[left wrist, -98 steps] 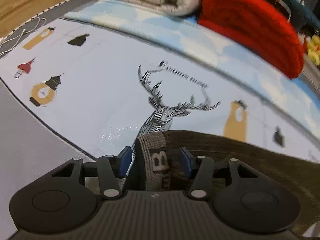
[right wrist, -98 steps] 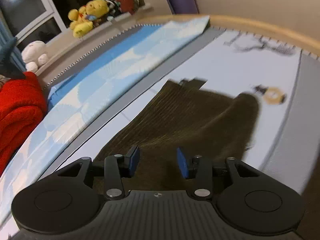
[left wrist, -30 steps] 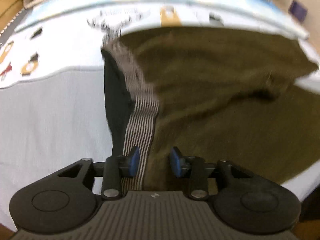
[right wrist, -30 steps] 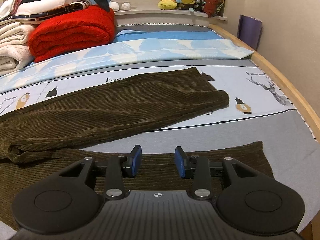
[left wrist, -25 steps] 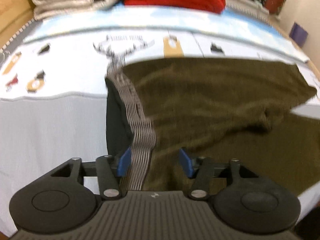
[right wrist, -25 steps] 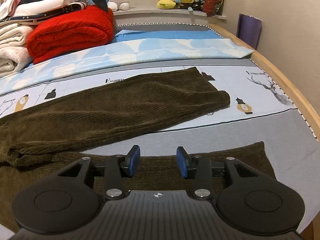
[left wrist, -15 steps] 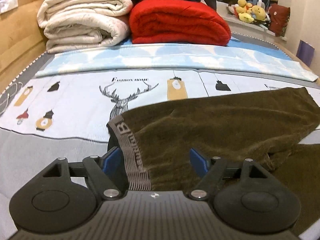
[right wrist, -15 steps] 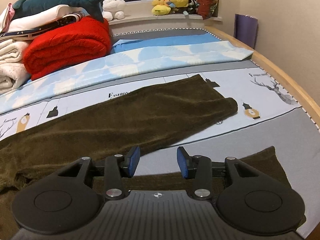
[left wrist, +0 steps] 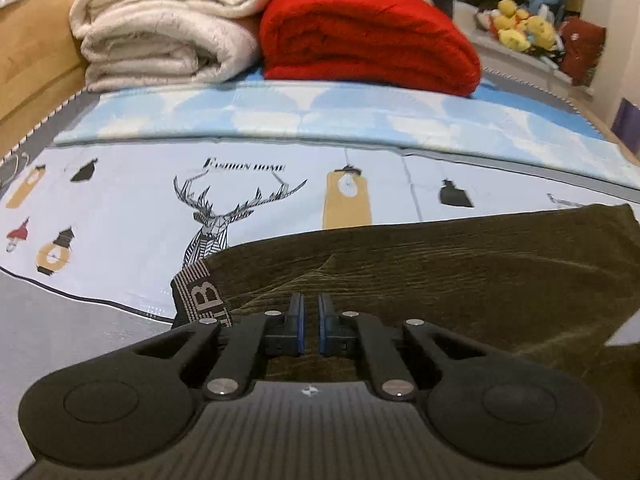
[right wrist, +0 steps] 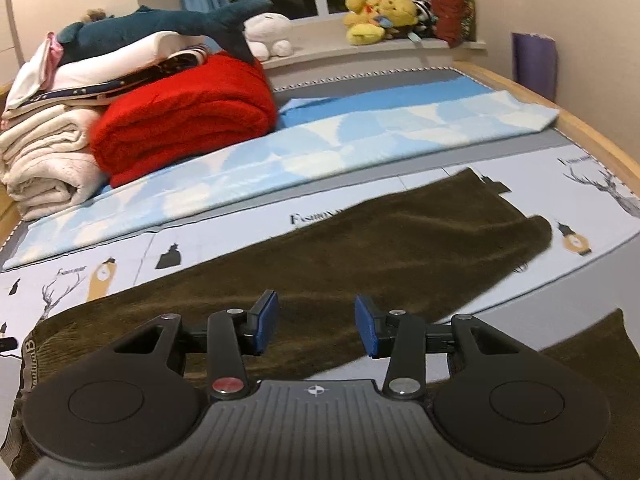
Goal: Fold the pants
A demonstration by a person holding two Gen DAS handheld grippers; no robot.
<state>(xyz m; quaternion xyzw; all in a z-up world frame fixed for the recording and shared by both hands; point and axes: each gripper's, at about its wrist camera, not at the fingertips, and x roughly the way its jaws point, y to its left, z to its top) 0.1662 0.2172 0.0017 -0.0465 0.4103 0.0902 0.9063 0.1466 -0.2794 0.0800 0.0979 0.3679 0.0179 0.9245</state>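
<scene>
Counts on the bed

One pair of pants lies across the middle of the frame. One red blanket and one stack of white blankets sit at upper left, with one shark toy on top. One white plush and one cluster of yellow plushes line the top; their exact number is unclear. Two grippers, one per view.

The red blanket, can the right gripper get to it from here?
Probably yes. The red blanket lies uncovered beyond the pants; only flat bedding lies between. The right gripper is open and holds nothing.
</scene>
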